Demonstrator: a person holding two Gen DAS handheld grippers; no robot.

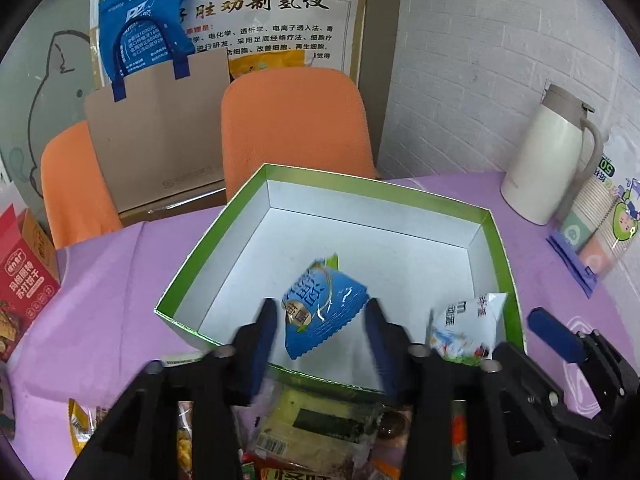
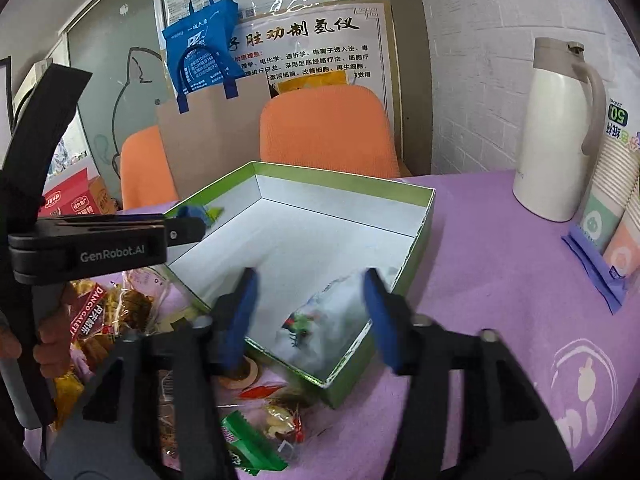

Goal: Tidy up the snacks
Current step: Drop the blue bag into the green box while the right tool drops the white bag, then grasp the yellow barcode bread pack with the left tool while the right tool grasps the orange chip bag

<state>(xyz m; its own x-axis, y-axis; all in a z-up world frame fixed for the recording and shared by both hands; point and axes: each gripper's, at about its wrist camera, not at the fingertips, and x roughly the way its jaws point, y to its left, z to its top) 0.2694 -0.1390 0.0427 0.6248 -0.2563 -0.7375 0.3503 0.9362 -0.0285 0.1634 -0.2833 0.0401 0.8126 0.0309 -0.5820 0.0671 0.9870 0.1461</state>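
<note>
A blue snack packet sits tilted between the spread jaws of the left gripper, over the near part of a green box with a white interior. No pad is seen touching the packet, and whether it rests on the box floor cannot be told. A white snack packet lies in the near right corner of the box; in the right wrist view it appears blurred between the wide-set jaws of the right gripper, which grips nothing. A pile of loose snacks lies on the counter just near the box, including a green packet. A hand holds the left gripper's handle. To the far right stands a white jug beside a sleeve of paper cups. A red carton sits at the left edge. Two orange chairs stand beyond the counter.
</note>
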